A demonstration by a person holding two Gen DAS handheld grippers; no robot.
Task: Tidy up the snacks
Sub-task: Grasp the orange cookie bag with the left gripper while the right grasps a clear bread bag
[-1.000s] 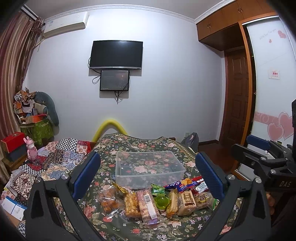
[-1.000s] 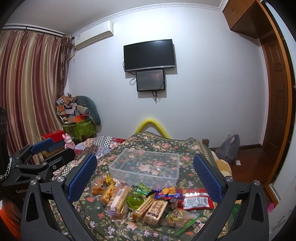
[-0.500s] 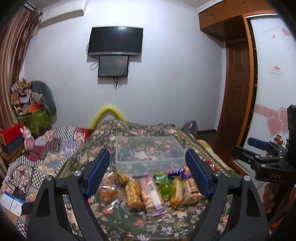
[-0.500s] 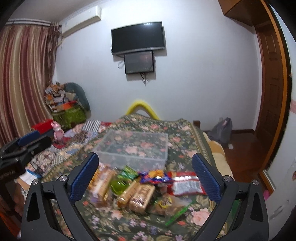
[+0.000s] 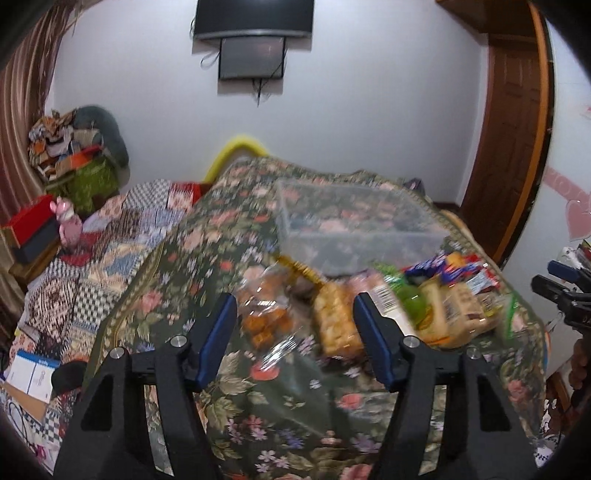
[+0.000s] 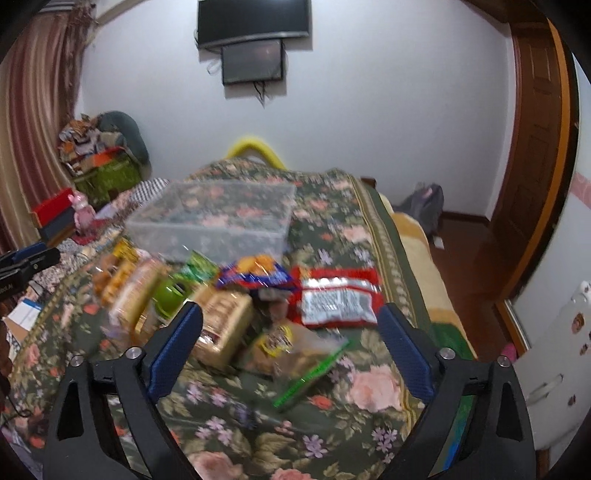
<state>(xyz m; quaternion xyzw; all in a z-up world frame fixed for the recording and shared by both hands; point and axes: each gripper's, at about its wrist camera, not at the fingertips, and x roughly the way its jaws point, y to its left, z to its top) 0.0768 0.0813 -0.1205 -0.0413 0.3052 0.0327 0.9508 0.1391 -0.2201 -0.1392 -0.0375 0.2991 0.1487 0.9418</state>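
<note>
Surface: You worked over a bed or table covered with a dark green floral cloth (image 6: 332, 398), soft and patterned with pink roses, with a woven border along its right edge.
Room: White walls faced you, with a dark television (image 6: 253, 20) and a smaller screen (image 6: 253, 66) mounted under it, striped curtains (image 6: 33, 122) on the left and a brown wooden door (image 6: 532, 177) on the right.
Snacks: The snacks (image 6: 229, 302) lay in a loose row on the cloth just in front of a clear plastic bin (image 6: 218, 218), none of them inside it.
Bin: It was rectangular and see-through, so the cloth's flowers showed through its walls; in the left wrist view it (image 5: 354, 229) sat beyond the packets.
Packets: You had a red foil pouch with a white label (image 6: 336, 301), a blue-and-orange wrapper (image 6: 255, 275), a green cup (image 6: 168, 297), wrapped cakes (image 6: 221, 325) and a clear bag of orange pieces (image 5: 264, 314), all crinkly plastic and blurred.
In the way: The packets crowded and overlapped each other.
Around: A patchwork quilt (image 5: 92, 266), a pink plush toy (image 5: 66, 221), a red box (image 5: 29, 219) and a heap of clothes (image 5: 74, 140) lay to the left.
Left gripper (image 5: 293, 339): Your jaws were closing above the orange bag and a yellow snack packet (image 5: 334, 321), not yet pressing on either.
Right gripper (image 6: 290, 350): Your jaws were closing, wide apart, over the cakes and a clear bag with a green edge (image 6: 295, 354), gripping nothing.
</note>
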